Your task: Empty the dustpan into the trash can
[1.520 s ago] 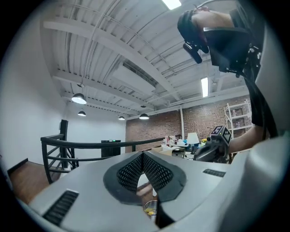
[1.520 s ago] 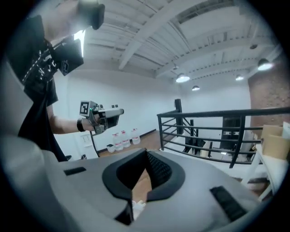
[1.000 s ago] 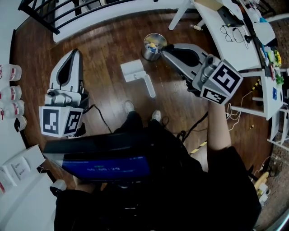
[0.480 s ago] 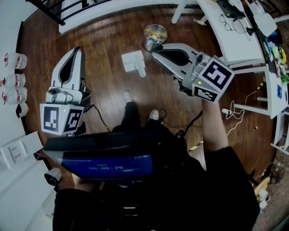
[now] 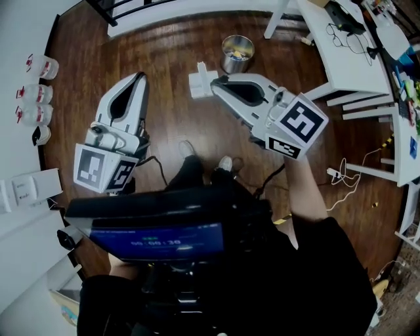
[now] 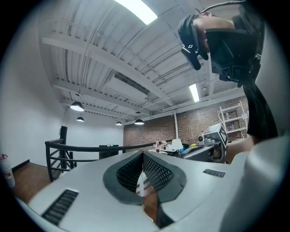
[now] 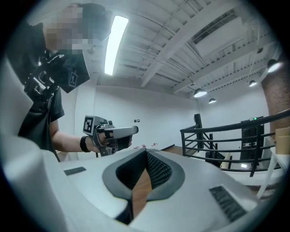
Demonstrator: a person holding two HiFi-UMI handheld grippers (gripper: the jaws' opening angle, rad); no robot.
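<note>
Dustpan (image 5: 198, 85) lies white on the wooden floor (image 5: 170, 46) near the small metal trash can (image 5: 237, 54), while we hold our left hand-held gripper (image 5: 139, 77) and right hand-held gripper (image 5: 214, 81) above the floor, both with jaws pressed together and empty, the right one's tip overlapping the dustpan in the head view.

The dustpan (image 5: 199, 84) lay on the floor (image 5: 167, 49) far out beyond my shoes (image 5: 225, 164), and the trash can (image 5: 237, 54) stood just beyond it to the right. My right gripper (image 5: 215, 81) reached over the dustpan's right edge, while my left gripper (image 5: 140, 76) was well apart to the left. A row of bottles (image 5: 31, 92) stood along the left wall. The table (image 5: 341, 65) was at the far right and the railing (image 5: 105, 9) at the far end.
</note>
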